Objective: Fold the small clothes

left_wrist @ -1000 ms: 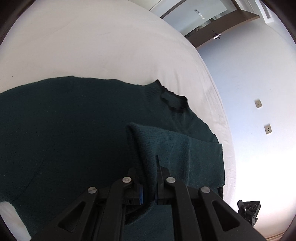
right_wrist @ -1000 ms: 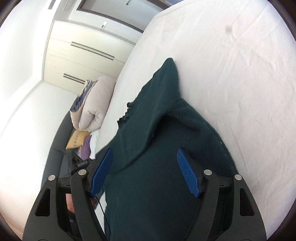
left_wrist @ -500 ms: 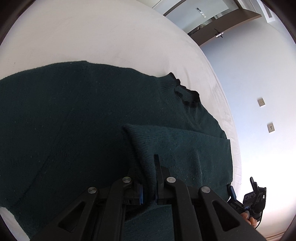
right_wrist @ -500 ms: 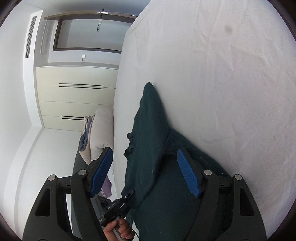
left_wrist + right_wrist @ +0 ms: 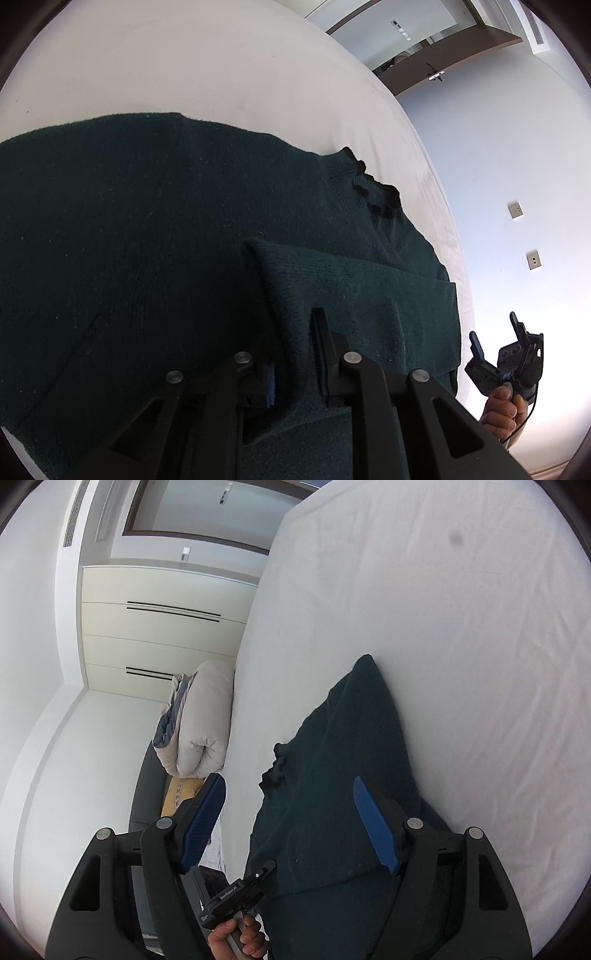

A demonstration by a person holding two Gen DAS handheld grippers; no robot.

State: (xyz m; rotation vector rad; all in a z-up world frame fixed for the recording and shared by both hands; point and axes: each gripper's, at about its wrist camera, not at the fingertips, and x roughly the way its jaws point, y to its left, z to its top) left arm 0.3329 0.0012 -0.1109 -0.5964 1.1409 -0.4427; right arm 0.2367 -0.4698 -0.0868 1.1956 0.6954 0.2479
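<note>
We note a white bed sheet [image 5: 461, 635] filling the upper right of the right wrist view, lightly creased. At upper left stand cream wardrobe doors [image 5: 159, 627] with dark slot handles; below them a rolled pale duvet [image 5: 201, 720] rests on a dark seat, a yellow cushion [image 5: 181, 790] under it. In the left wrist view two wall switches [image 5: 515, 210] sit at right, a dark door frame [image 5: 454, 70] at top. No containers seen.

The dark green sweater [image 5: 147, 240] lies spread on the sheet across the left and centre of that view, collar toward centre right. Our left gripper [image 5: 295, 369] at bottom centre is clamped narrow on a raised fold of its sleeve [image 5: 351, 295]. Our right gripper [image 5: 291, 827] is spread wide, blue pads apart, poised over the sweater's edge, gripping nothing
</note>
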